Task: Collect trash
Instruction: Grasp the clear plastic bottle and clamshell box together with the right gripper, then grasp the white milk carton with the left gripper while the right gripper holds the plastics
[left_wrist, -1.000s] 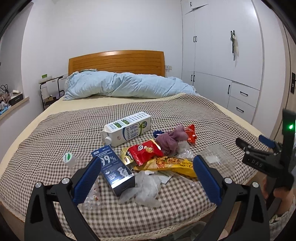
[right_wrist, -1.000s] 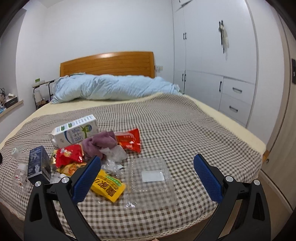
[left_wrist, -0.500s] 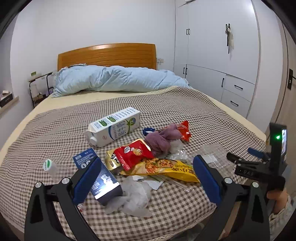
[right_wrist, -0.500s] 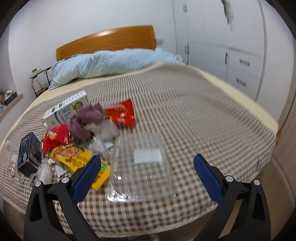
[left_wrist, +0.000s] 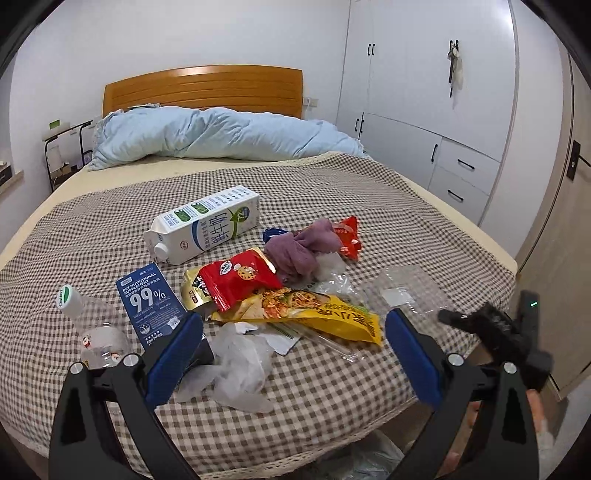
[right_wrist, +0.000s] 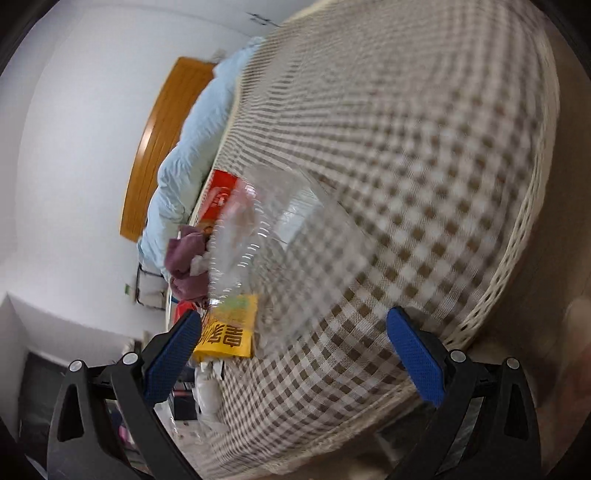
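Observation:
Trash lies piled on the checked bedspread. In the left wrist view I see a white milk carton, a blue box, a clear bottle, a red snack bag, a yellow noodle bag, a purple cloth, crumpled plastic film and a clear plastic tray. My left gripper hangs open over the near edge of the pile. My right gripper is open and rolled sideways, close to the clear tray and the yellow bag. Nothing sits between either pair of fingers.
A blue duvet and wooden headboard are at the far end. White wardrobes line the right wall. A clear bag shows below the bed's foot edge. The other gripper and a hand are at the right.
My right gripper has rolled hard sideways and dropped close to the clear tray at the bed's edge; its view is blurred. My left gripper shifted slightly nearer the pile.

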